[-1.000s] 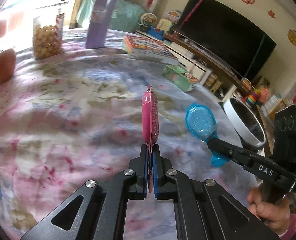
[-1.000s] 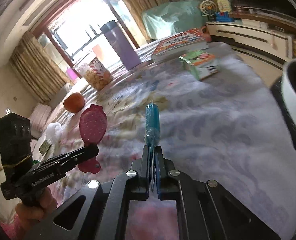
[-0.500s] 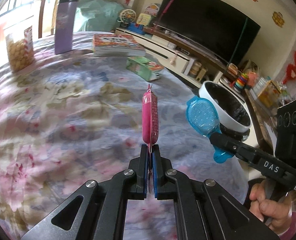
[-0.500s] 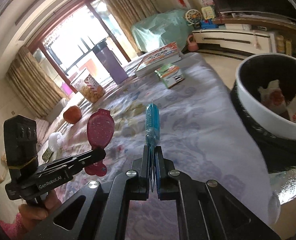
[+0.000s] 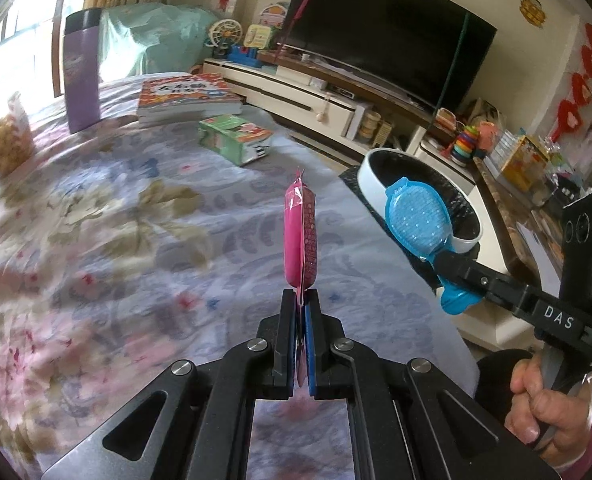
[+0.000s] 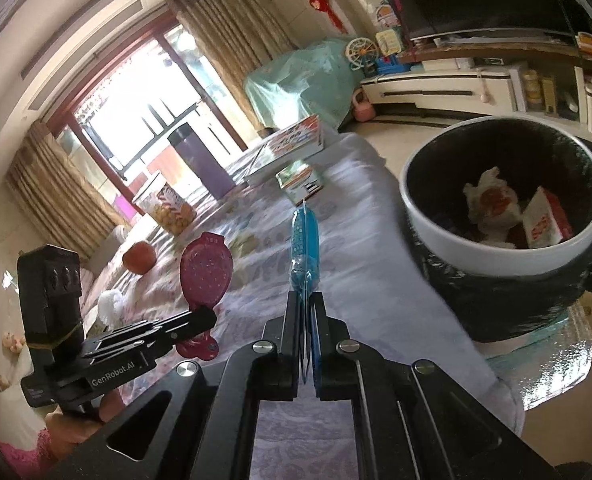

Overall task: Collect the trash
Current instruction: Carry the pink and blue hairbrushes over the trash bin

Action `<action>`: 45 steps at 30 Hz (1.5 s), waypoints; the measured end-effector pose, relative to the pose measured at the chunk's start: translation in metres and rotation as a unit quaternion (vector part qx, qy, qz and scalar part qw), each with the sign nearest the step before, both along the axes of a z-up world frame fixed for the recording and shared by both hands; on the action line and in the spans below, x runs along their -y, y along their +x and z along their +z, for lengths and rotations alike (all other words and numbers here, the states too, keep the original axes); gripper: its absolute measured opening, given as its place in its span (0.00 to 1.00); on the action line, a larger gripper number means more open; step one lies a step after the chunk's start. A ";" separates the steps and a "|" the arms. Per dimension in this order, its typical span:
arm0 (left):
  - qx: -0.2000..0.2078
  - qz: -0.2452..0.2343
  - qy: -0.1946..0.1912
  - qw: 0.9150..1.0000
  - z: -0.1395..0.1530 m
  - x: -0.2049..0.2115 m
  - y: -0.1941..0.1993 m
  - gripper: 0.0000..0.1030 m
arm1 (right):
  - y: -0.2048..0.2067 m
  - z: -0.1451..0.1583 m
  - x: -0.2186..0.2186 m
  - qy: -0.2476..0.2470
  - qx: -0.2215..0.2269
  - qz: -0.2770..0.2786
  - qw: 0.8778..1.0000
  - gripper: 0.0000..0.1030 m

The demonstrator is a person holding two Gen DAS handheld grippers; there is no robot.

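My left gripper (image 5: pixel 301 300) is shut on a pink oval wrapper (image 5: pixel 299 240) and holds it upright above the flowered table. It also shows in the right wrist view (image 6: pixel 206 276). My right gripper (image 6: pixel 306 300) is shut on a blue oval wrapper (image 6: pixel 305 240), which shows in the left wrist view (image 5: pixel 418 220) in front of the bin. The white-rimmed trash bin (image 6: pixel 448 236) with a black liner stands off the table's right edge and holds crumpled wrappers (image 6: pixel 492 204). It also shows in the left wrist view (image 5: pixel 372 184).
On the table stand a green box (image 5: pixel 236 140), a stack of books (image 5: pixel 188 96), a purple flask (image 5: pixel 81 72), a jar of snacks (image 5: pixel 6 140) and an orange fruit (image 6: pixel 139 257). A TV cabinet (image 5: pixel 308 100) lies beyond the table.
Both grippers have swung right toward the bin with their wrappers still held. The bin has come into fuller view at the right, and its contents now show.
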State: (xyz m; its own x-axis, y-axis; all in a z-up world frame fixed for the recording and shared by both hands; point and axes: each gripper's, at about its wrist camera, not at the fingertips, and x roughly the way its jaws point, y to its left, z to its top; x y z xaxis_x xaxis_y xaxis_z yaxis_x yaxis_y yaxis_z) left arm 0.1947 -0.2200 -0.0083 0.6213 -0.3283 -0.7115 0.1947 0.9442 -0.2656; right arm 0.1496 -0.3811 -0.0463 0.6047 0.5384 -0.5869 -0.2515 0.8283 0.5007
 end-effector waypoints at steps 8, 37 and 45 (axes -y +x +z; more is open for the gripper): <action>0.004 -0.019 0.009 1.000 0.003 0.021 0.006 0.02 | -0.003 0.004 0.025 0.008 0.006 -0.025 1.000 0.04; 0.017 -0.076 0.025 0.997 0.016 0.091 0.044 0.02 | 0.006 0.013 0.097 0.021 0.021 -0.095 0.995 0.04; 0.024 -0.091 0.032 0.995 0.023 0.112 0.060 0.02 | 0.016 0.016 0.114 0.023 0.023 -0.112 0.993 0.04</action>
State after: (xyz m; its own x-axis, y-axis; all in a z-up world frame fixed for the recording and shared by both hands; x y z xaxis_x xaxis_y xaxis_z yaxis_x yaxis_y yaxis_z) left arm 0.2543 -0.3318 0.0142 0.5898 -0.3936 -0.7051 0.3755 0.9067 -0.1920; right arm 0.1654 -0.4953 -0.0306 0.7375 0.4138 -0.5337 -0.0875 0.8422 0.5321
